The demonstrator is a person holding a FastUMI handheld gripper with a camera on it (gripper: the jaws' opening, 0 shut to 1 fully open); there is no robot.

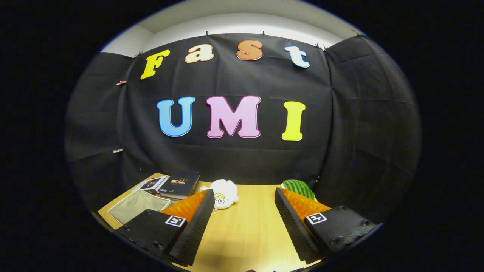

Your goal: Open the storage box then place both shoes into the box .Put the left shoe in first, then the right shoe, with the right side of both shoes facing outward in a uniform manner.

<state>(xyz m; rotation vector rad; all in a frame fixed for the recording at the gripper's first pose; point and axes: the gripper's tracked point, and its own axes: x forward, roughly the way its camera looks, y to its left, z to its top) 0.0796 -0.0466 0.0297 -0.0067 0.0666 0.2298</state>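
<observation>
Black cloth hangs as the booth's wall behind a light wooden table (245,226), and the tongs (245,198) hover low above that table, pointing toward the cloth.

Off to the left of the left finger (196,226) lies a flat greyish-beige fabric piece (138,206) with a pale border, partly hidden by the finger's housing; whether it belongs to the storage box cannot be told. Just beyond it, near the cloth, sits a small stack of dark books (180,184) with a lighter booklet (151,184) at its left side. Ahead of the left fingertip, and just beside it, rests a white plush toy (224,193) with round cartoon eyes.

Bare table shows between the two fingers: the tongs are spread wide apart and have hold of nothing.

Beyond the right finger (293,223), close to the cloth, a green striped watermelon-like object (299,188) peeks over the fingertip, its lower part hidden.
</observation>
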